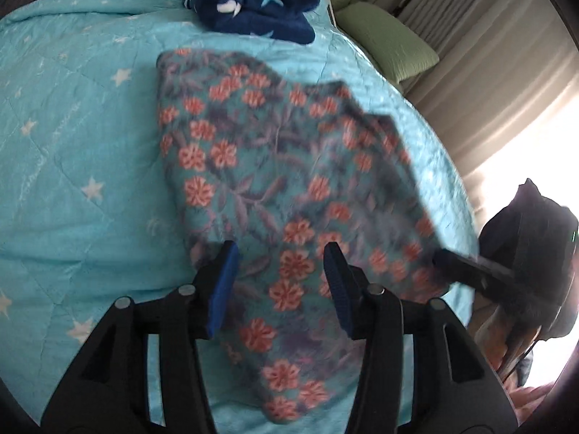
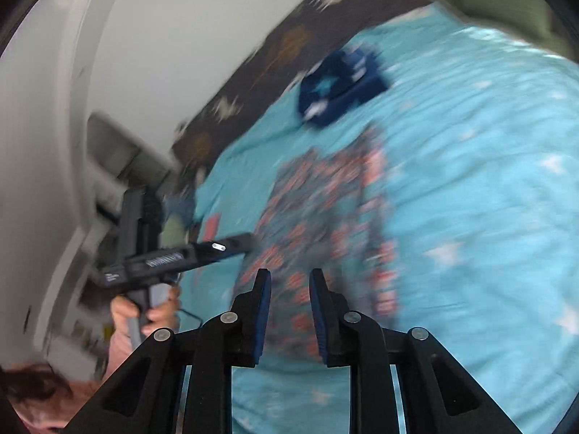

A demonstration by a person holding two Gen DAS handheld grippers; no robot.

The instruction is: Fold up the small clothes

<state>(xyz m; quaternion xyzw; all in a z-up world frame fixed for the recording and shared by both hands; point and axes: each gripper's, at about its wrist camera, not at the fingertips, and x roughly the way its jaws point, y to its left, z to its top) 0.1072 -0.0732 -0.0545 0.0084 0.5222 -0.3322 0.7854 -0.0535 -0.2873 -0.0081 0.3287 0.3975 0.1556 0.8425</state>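
Floral garment (image 1: 289, 188) spread across a turquoise star-print quilt (image 1: 72, 181) on the bed, teal with pink flowers, its right edge blurred. Left gripper (image 1: 282, 249) poised above the near part of that garment, blue-padded fingers (image 1: 224, 285) held well apart with nothing pinched between them. Right gripper (image 2: 289, 275) aimed at the same cloth from the other side, fingers (image 2: 266, 311) separated by a narrow gap, no fabric visibly clamped; in the left wrist view, tip just at the garment's right edge. Hand (image 2: 144, 311) wrapped round the left gripper's handle. Navy star-patterned garment (image 1: 253, 3) bunched farther up the quilt, apart from the floral one. Green pillows (image 1: 387, 39) beside pale curtains (image 1: 488, 54)
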